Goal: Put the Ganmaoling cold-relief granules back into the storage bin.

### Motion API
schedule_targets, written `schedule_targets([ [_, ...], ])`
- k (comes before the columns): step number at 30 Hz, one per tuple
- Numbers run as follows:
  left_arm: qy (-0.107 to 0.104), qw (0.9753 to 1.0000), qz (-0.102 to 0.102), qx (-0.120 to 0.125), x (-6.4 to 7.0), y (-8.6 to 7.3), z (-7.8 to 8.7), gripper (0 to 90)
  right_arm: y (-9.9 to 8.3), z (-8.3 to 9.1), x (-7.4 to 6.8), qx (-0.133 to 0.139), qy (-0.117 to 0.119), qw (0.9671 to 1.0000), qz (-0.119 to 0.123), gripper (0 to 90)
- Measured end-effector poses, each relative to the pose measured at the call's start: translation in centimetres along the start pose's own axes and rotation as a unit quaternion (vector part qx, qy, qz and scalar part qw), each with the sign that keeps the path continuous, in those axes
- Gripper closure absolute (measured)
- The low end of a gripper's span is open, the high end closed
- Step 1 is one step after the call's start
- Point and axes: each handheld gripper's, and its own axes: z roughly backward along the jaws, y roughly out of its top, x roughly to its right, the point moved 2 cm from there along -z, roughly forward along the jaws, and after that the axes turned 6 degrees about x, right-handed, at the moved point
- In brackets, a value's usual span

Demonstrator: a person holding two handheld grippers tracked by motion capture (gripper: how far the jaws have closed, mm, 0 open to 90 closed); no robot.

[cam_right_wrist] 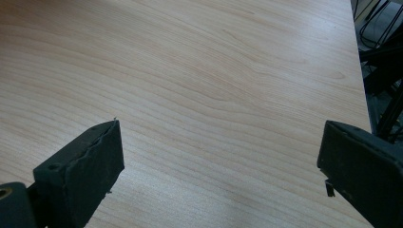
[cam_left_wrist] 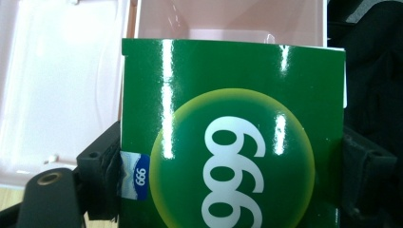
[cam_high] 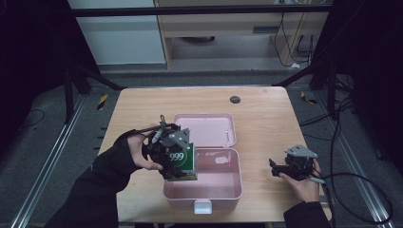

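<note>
So the left hand-held gripper [cam_high: 175, 159] is clamped on a glossy green carton [cam_high: 182, 161] with "999" printed on it, one jaw on each side edge of the box. It sits just left of center in the high view, right over the left rim of the open pink case [cam_high: 227, 190], and the case's hollow lies directly to the right of it and a bit lower. The carton's long axis stands roughly upright, slightly tilted. My guess is it's going in the case. That case is smooth, rounded plastic, lid [cam_high: 205, 129] flipped back flat. The right hand-held gripper [cam_high: 275, 167] is spread open, holding nothing, low over the wood-grain bench [cam_high: 266, 118] at lower right, well apart from the case.
</note>
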Motion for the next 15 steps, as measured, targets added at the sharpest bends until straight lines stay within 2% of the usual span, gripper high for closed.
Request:
schedule_targets([
  [5,-0.004,1.0,-0.001,-0.007,-0.2,-0.3,-0.7,14.7,0.0,0.0,0.0,-0.001,0.0,1.0,0.0,2.0],
  [15,-0.005,0.9998,0.015,-0.007,-0.4,-1.4,-2.3,14.7,-0.1,-0.1,-0.1,-0.002,0.001,1.0,0.004,2.0],
])
